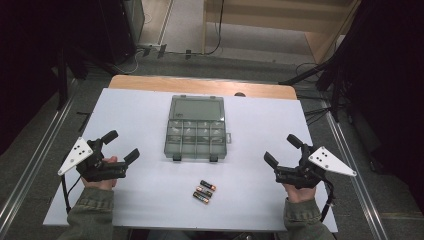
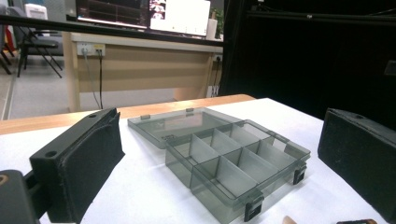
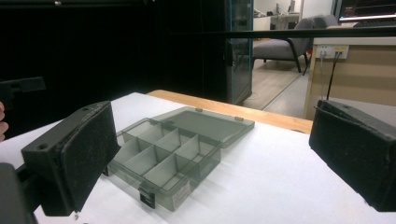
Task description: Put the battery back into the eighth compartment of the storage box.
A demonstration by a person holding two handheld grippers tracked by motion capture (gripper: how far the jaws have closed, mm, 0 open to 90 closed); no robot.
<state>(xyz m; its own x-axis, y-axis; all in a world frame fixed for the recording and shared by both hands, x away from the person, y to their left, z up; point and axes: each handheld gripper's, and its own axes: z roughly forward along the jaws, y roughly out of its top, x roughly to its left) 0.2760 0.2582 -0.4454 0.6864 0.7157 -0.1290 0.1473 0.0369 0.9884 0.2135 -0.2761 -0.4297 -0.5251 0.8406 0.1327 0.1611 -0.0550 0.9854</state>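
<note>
Both grippers sit low over the white table, one at each side, and nothing is between either pair of jaws. The left gripper is held in the person's left hand near the table's left edge, jaws spread wide — in the left gripper view the two black pads frame open air with the organizer box between them, well off. The right gripper mirrors it at the right side, gripped by the right hand, jaws likewise wide apart and empty.

Centre stage: a smoky grey plastic organizer box, lid thrown flat open toward the far edge of the table. Its tray is split by dividers into small compartments; as far as the gripper views show, they hold nothing. Two black latches hang at its near rim.

Just in front of the box, nearer the person and a little right of centre, three AA batteries lie side by side in a slanted row — black bodies with orange ends, close together, apart from the box and from both grippers.
</note>
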